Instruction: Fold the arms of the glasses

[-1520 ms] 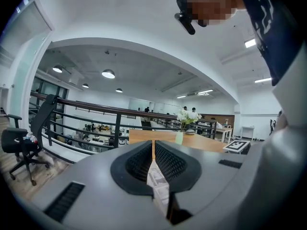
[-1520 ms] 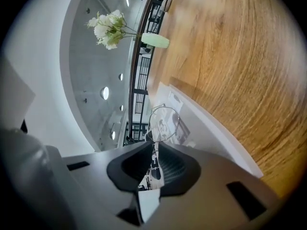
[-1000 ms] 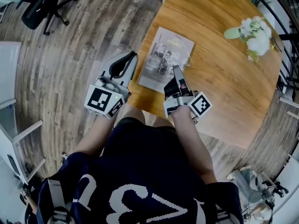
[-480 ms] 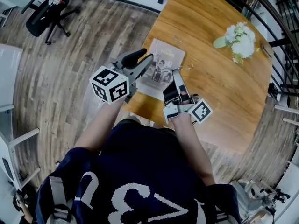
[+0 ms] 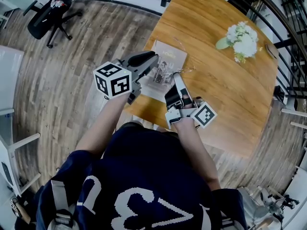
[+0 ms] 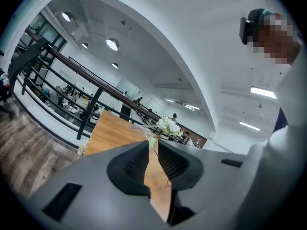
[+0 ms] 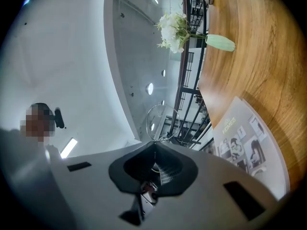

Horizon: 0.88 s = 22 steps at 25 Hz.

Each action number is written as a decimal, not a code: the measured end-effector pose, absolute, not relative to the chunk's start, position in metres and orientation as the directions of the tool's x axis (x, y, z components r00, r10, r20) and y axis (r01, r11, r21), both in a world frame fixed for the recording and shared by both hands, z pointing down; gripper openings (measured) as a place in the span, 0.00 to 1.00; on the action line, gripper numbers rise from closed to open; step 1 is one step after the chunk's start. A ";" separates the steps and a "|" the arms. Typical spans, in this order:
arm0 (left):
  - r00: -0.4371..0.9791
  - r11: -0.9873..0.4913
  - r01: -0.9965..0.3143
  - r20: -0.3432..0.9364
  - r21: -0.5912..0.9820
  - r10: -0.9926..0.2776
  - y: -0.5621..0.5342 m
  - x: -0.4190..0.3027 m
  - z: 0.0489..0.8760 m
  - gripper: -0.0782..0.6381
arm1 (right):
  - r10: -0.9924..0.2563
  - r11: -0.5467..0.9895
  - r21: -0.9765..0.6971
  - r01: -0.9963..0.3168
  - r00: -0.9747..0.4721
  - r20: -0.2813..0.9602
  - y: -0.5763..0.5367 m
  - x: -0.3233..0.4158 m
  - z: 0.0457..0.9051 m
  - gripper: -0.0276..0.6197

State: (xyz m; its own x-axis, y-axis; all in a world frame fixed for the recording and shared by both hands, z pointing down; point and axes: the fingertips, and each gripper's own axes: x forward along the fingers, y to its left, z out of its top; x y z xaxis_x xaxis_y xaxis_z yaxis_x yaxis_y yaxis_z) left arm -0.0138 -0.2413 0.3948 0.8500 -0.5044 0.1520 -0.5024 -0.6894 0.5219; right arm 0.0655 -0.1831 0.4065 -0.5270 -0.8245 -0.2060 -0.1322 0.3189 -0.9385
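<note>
Step in hand, as we read it: folding the first arm, fold not yet made.

Left hand-held gripper (image 6: pixel 152 150): jaws partly apart and they have just been closing. A thin wire arm (image 6: pixel 158 157) of the glasses (image 7: pixel 160 121) runs through the gap. The pads aren't pressing on it, and wood shows between them. We can't tell which of the two arms it is.

Pose: the left forearm reaches out from the near left. The gripper is about level and aimed right at the glasses, with its marker cube (image 5: pixel 112 79) at the near end.

Middle: the glasses are up in the air over the magazine (image 5: pixel 173 56) on the worktop (image 5: pixel 225 95), resting on neither.

Right hand-held gripper (image 7: pixel 154 145): clamped on the frame, with one round lens (image 7: pixel 162 114) just past the tips.

Pose: the right forearm is straight out from the body, with the gripper tipped slightly up and pointing far.

Next move, our call:
- Right holds steady as the anchor.
- Left finishes closing on the wire, or just pushes it, and swings it in about its hinge towards the lenses.
- Keep the force light, since thin wire bends easily and could slip out of the pads.

Far right: the flowers (image 5: pixel 242 35) are well apart and not in play.
</note>
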 end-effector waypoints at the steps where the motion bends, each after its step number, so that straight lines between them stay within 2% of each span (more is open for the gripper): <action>1: 0.853 -0.688 -0.495 0.146 0.530 -0.501 -0.240 -0.013 0.394 0.19 | -0.823 0.319 -0.938 -0.135 -0.530 -0.204 -0.182 0.065 0.406 0.09; 11: 0.913 -0.706 -0.381 0.125 0.597 -0.387 -0.227 0.007 0.389 0.15 | -0.814 0.312 -0.939 -0.147 -0.551 -0.184 -0.173 0.062 0.407 0.09; 22: 0.984 -0.711 -0.106 0.176 0.695 0.026 -0.192 0.055 0.402 0.15 | -0.795 0.302 -0.944 -0.132 -0.582 -0.173 -0.168 0.056 0.408 0.09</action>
State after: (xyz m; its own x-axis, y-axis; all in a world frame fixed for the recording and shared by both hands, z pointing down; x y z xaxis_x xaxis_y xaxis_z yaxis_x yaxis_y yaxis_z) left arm 0.0551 -0.1920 0.4021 0.9841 0.0255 0.1758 -0.1057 -0.7115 0.6947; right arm 0.0560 -0.1679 0.4079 -0.5817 -0.7949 -0.1726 -0.1324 0.3019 -0.9441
